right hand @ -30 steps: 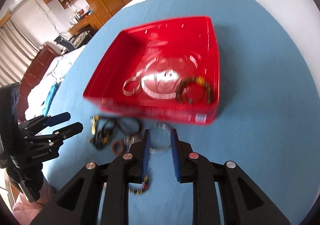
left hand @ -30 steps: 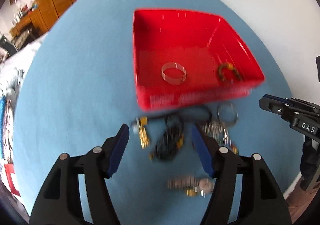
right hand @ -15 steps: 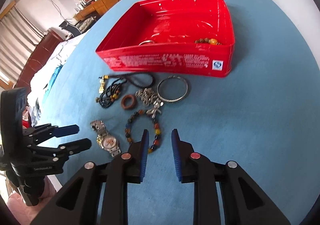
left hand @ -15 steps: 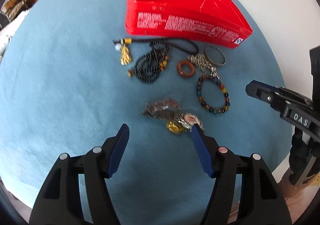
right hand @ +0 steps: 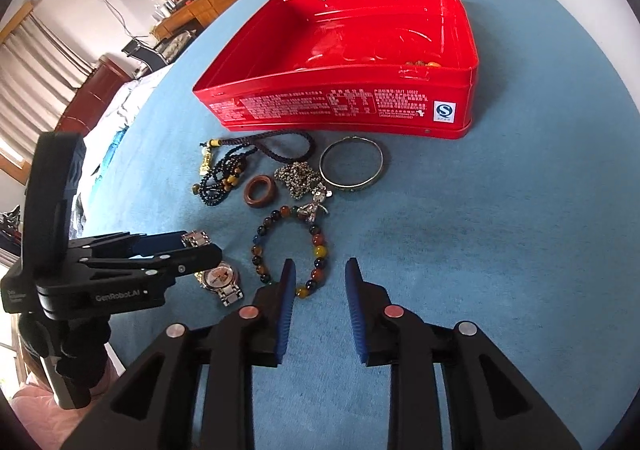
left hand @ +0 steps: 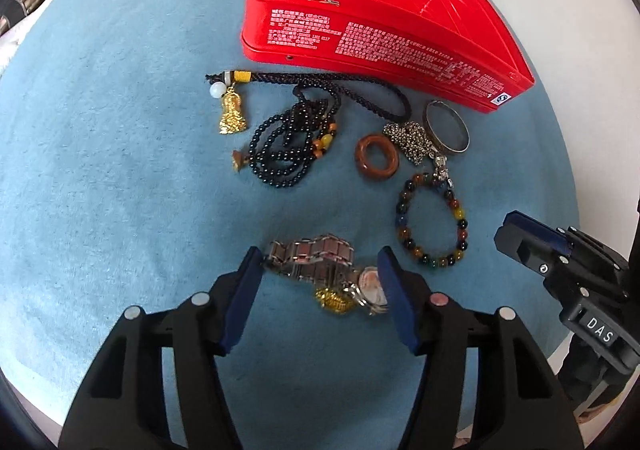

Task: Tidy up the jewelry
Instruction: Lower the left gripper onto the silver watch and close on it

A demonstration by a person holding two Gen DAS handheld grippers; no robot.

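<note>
A: Left claw (left hand: 320, 270), left wrist view: what lies between the blue fingers?

B: The jaws stand wide apart, straddling the metal wristwatch (left hand: 320, 270). The band end is at the left fingertip and the dial against the right finger; whether the pads touch it cannot be told. A small gold charm (left hand: 334, 300) lies against the watch at its 6 o'clock.

A: And the right claw (right hand: 318, 270)?

B: Parted with nothing between the jaws, low over the blue table (right hand: 500, 230). Its left fingertip is over the near edge of the multicoloured bead bracelet (right hand: 290, 250).

A: Outward from the bracelet?

B: At 12 o'clock a silver pendant on a heaped chain (right hand: 298, 176) touches it. At 1 o'clock of the chain lies the silver bangle (right hand: 352, 162); at 9 o'clock, a brown ring (right hand: 260, 192). Farther toward 9 o'clock lie the black bead necklace (right hand: 224, 178) and a dark cord with a gold figurine (left hand: 231, 116).

A: The container?

B: The red tin (right hand: 340, 106) stands at 12 o'clock beyond the pieces, open-topped. A few beads (right hand: 420, 64) show over its near wall at the right.
</note>
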